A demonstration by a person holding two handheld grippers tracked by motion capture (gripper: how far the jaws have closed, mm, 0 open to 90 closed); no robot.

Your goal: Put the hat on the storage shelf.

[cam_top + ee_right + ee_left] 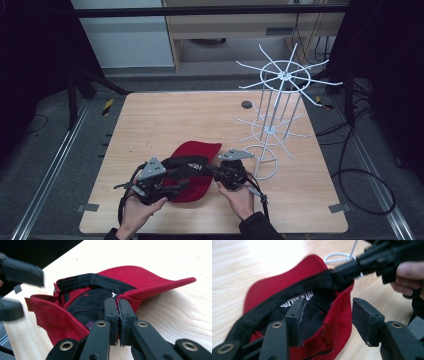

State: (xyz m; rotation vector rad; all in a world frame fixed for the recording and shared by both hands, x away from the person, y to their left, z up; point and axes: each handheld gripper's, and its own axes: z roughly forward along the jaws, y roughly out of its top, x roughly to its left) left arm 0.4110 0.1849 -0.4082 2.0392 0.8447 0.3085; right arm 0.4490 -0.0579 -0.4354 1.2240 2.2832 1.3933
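A red cap (198, 149) with a black lining lies upside down on the wooden table (165, 115), near its front edge. My right gripper (202, 167) comes in from the right and is shut on the cap's rim (150, 277), the fabric pinched between its jaws (118, 301). My left gripper (180, 186) is open at the cap's near left side. One of its pads (295, 315) sits inside the cap (277, 285), the other outside the red side wall. The right gripper (342, 272) also appears there, clamped on the black sweatband.
A white wire display rack (272, 125) with radiating prongs stands on the table's right half, its ring base (337, 257) just behind the cap. A small dark disc (246, 104) lies farther back. Metal rails and cables run along the floor beside the table.
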